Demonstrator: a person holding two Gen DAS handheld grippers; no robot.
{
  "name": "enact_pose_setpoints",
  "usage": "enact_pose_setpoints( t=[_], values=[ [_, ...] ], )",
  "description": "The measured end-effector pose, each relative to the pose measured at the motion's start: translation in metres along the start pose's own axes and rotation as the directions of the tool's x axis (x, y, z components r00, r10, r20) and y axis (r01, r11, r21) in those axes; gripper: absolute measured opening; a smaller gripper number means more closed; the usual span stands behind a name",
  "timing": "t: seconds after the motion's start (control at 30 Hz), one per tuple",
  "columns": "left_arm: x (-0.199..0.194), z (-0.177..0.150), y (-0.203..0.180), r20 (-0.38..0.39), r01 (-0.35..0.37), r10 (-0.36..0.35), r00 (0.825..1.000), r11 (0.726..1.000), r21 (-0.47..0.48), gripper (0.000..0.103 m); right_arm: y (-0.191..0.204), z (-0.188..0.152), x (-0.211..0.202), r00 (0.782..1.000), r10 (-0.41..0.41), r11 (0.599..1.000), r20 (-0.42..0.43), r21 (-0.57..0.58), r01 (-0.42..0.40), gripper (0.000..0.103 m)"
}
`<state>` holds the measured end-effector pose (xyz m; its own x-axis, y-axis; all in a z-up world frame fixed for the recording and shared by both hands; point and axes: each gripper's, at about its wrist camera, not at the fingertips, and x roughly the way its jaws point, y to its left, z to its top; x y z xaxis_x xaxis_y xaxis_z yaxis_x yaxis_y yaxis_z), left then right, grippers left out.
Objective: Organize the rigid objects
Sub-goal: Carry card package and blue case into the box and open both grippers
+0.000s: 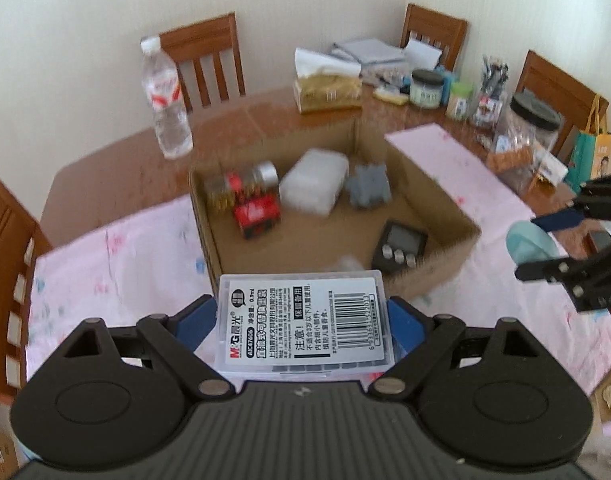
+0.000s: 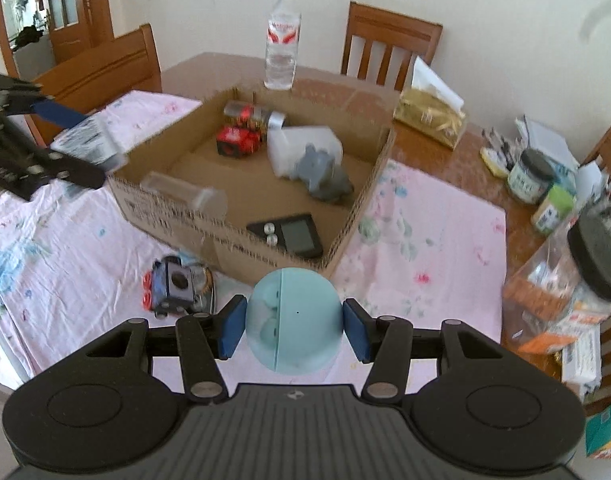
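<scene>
Clear plastic case [image 1: 303, 322], white label: red "M&G" logo, code "AIC47606", Chinese print with "注意!", barcode; digits beneath too blurred. Print on cardboard box [image 2: 173, 210] side unreadable

Box contents motion-blurred: red toy [image 1: 256, 211] and grey toy [image 1: 367, 187] shapes unclear. Label box [image 1: 303, 322] hides cardboard box [image 1: 433, 200] near wall. Right hand-held gripper [image 1: 545, 246] cut off at frame edge.

A pale blue capsule [image 2: 294, 320] sits at lower centre between blue pads [image 2: 232, 327]. The brown box [image 2: 357, 216] at centre holds a red toy [image 2: 238, 141] and grey figure [image 2: 323, 174]. The cloth [image 2: 425, 248], right, is pink with flowers.
</scene>
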<state>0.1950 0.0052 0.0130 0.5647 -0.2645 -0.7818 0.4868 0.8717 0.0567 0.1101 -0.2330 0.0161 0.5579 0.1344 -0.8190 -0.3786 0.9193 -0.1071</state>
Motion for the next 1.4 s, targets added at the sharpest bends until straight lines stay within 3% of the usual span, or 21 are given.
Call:
enact_pose_setpoints(
  t=[0.3,0.53,0.67,0.9,1.13,1.4],
  values=[
    [0.052,0.035,0.012,0.032,-0.064,0.066,0.997,0.997,-0.046,0.091,-0.001,0.028,-0.008,0.999,-0.003,0.999,0.051,-0.039,0.005,0.057],
    [0.076,0.031,0.024,0.031,-0.104,0.108,0.994,0.988,-0.116,0.094,0.004,0.042,-0.002,0.998,0.017,0.998,0.066,-0.059,-0.013,0.057],
    [0.059,0.018,0.029,0.035,-0.084,0.091,0.995,0.983,-0.163,0.094,0.008,0.052,0.006,0.997,0.039,0.997,0.072,-0.073,-0.033,0.057],
    [0.023,-0.009,0.031,0.015,-0.127,0.135,0.991,0.965,-0.231,0.097,0.015,0.076,0.028,0.993,0.09,0.992,0.079,-0.095,-0.083,0.057],
    [0.009,-0.045,0.045,-0.059,-0.245,0.239,0.969,0.918,-0.312,0.097,0.022,0.105,0.065,0.992,0.111,0.989,0.06,-0.105,-0.105,0.057],
    [-0.01,-0.074,0.059,-0.104,-0.295,0.276,0.955,0.871,-0.392,0.097,0.031,0.126,0.102,0.994,0.103,0.99,0.032,-0.104,-0.099,0.057]
  ],
)
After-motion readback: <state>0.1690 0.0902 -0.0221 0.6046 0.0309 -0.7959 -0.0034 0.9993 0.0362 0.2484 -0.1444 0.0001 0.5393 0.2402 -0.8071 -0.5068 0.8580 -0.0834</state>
